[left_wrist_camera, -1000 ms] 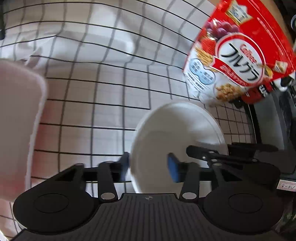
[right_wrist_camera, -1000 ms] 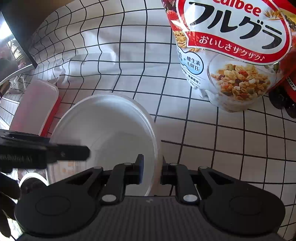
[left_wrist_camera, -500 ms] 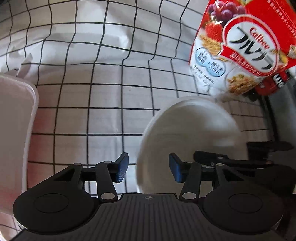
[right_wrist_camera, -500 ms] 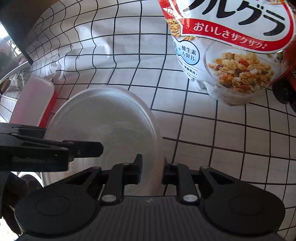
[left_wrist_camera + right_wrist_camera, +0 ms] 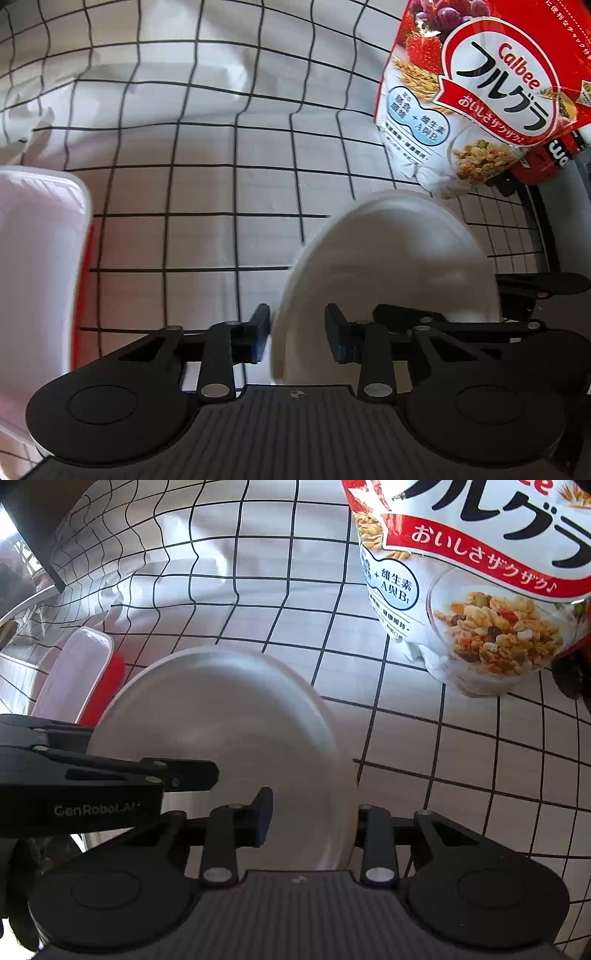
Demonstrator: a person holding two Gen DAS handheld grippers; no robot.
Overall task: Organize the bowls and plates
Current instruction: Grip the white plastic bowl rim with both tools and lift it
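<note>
White bowl (image 5: 391, 258) on the gridded counter (image 5: 207, 184), below the cereal bag (image 5: 476, 92). Left hand-held gripper (image 5: 297, 338) has just been closing over its near rim; contact probably not yet made. Right hand-held gripper (image 5: 310, 821) has been opening, released, rim between jaws. Bowl likely light, rigid, slick, breakable: pinch the rim squarely.

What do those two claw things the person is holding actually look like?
Both are matte black plastic. The left gripper and right gripper each have two jointed link arms with silver rivets, round discs behind, a ribbed grey base and blue finger pads. One side reads "GenRobot.AI".
</note>
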